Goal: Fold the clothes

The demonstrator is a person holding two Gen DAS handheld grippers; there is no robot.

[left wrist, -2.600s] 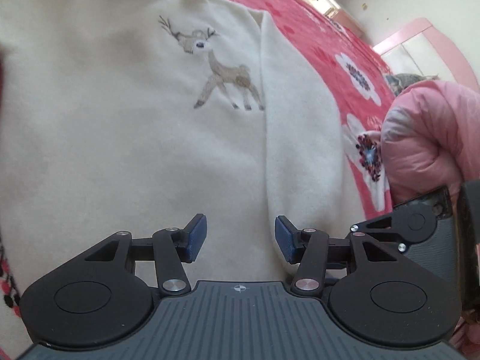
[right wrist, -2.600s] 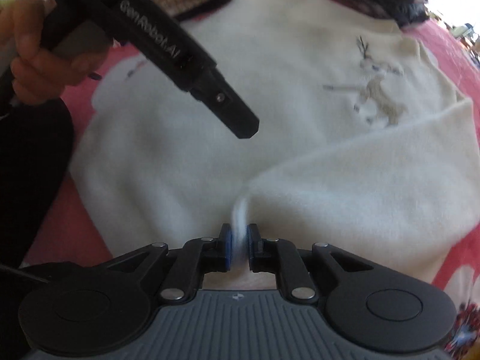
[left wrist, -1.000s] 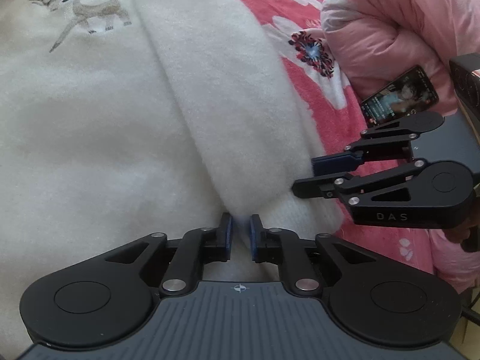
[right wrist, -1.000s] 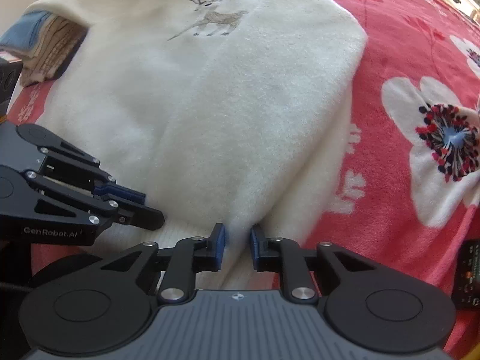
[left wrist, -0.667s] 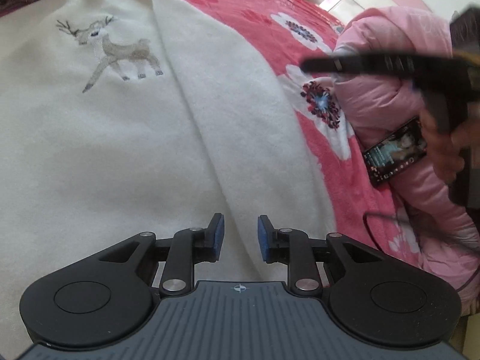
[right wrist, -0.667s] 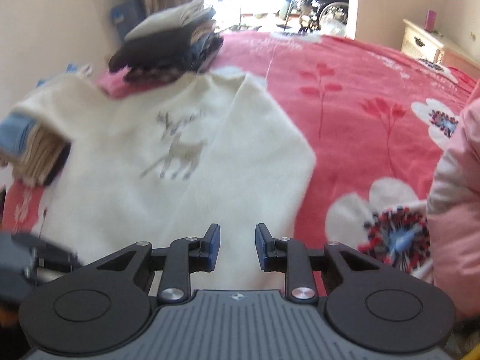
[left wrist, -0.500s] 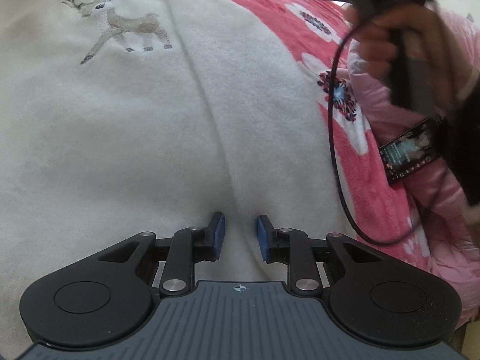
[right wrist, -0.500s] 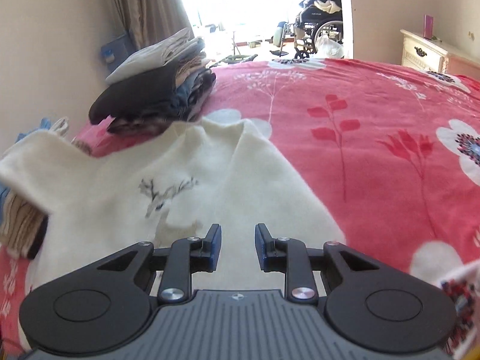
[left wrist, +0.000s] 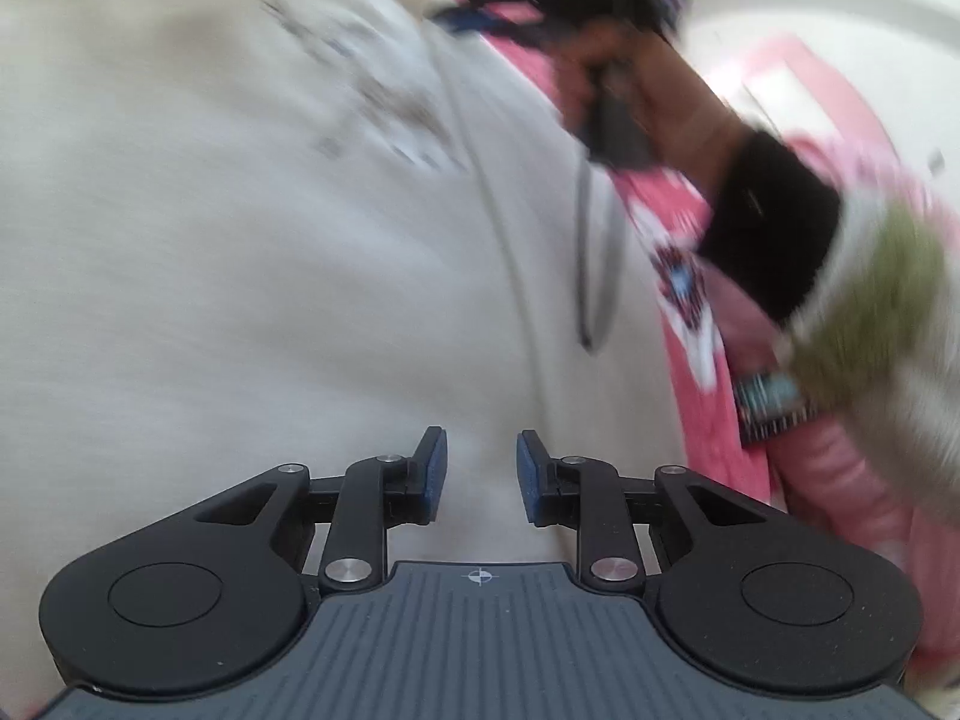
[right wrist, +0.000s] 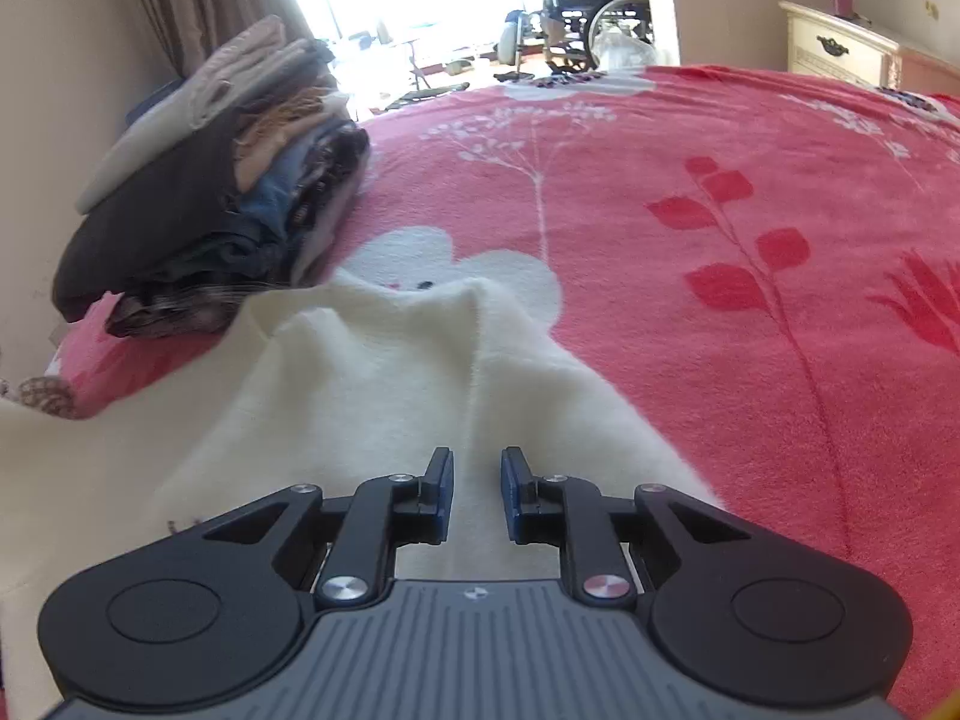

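A cream fleece sweater with a small embroidered deer [left wrist: 252,252] lies spread front-up on a red floral fleece bedspread [right wrist: 750,252], one long sleeve [right wrist: 456,384] folded in over the body along the edge nearest the bare blanket. The left black two-finger gripper with blue pads [left wrist: 477,474] hovers low over the hem end, jaws apart and holding nothing; the right black two-finger gripper [right wrist: 476,495] is likewise parted and empty, poised over the folded sleeve and pointing toward the collar. The step in hand appears to be the narrowing of the sweater: one side is already turned in, and both tools are free between grasps (the left view is badly smeared by motion, so its fine detail is lost). What the far side of the garment looks like cannot be made out here, so the safest reading is that the next move calls for a fresh pinch on a loose edge, taken cleanly through one layer only so the sleeve fold already laid is not dragged open. Counted: one sweater being worked, two grippers, one tall stack of folded garments in grey, tan and blue [right wrist: 222,180] by the curtain, one cream dresser [right wrist: 840,48] against the far wall, and one wheelchair [right wrist: 606,6] in the sunlit doorway.
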